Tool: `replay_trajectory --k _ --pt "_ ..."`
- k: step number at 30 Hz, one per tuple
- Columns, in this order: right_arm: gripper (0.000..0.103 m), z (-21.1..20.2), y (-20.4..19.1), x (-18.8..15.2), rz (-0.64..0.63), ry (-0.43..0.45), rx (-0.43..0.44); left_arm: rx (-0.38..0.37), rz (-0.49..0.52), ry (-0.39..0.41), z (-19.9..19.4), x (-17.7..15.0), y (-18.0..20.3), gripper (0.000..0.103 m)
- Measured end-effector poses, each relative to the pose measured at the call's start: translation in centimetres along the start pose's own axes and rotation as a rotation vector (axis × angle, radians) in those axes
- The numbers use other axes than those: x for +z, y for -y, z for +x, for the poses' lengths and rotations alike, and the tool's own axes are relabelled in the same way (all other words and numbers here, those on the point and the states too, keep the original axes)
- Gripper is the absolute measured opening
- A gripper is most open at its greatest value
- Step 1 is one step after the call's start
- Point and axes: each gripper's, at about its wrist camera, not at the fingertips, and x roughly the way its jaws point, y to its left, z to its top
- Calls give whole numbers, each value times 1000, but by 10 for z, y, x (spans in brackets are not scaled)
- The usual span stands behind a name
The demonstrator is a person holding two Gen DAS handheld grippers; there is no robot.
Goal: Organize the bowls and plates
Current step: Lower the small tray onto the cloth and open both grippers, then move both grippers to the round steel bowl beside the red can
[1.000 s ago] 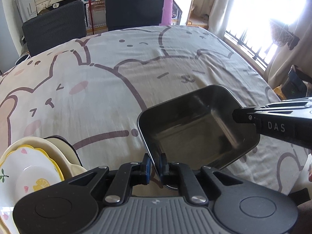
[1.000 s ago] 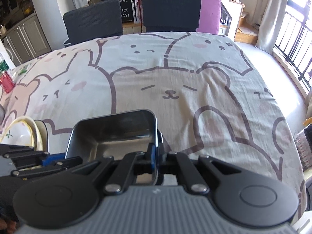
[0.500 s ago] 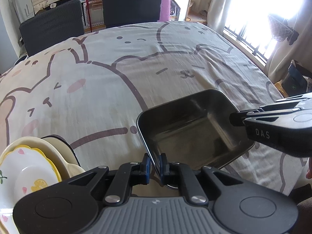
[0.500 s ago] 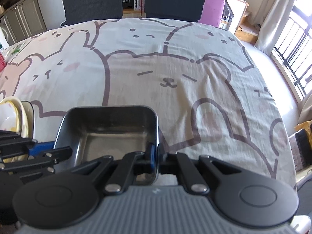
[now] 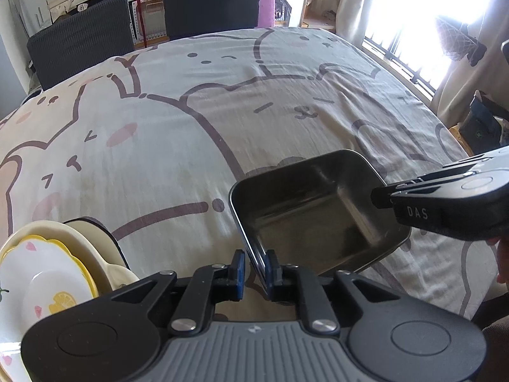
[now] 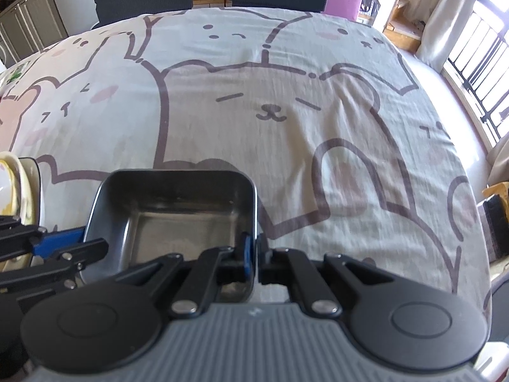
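Left claw [image 5: 254,269] is opening around the metal tray [image 5: 318,213]'s 7 o'clock rim, seemingly free; right claw [image 6: 253,256] pinches its 5 o'clock rim: lower it level.

Dark steel tray [image 5: 315,219]; cream bear-print tablecloth [image 5: 178,146]; white yellow-rimmed lemon-motif plate [image 5: 47,283].

At nine o'clock the stacked plates [image 5: 47,273] run off the picture's edge; the metal tray's [image 6: 178,219] near wall hides behind the right gripper [image 6: 253,254].
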Motion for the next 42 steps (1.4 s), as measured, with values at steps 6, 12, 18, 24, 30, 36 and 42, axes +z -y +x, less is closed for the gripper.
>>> replay_trajectory --k 6,12,18,24,30,36,42 --pt "6 10 8 2 20 -21 22 2 2 -8 3 -1 0 21" --pt "7 11 16 4 64 -5 21 -15 14 -5 5 0 4 25" --pt "11 16 18 2 51 -17 26 -18 3 -9 6 0 1 25" --pt "13 16 8 -5 -25 -6 3 -16 -27 -15 6 2 -2 25" --pt "28 16 13 -8 -21 7 9 -22 -60 -15 5 2 -6 25" --pt "41 10 20 -12 2 18 26 -10 -105 9 -1 4 -14 45" --pt "61 -4 29 -16 20 54 24 -33 -114 49 -12 5 -15 71"
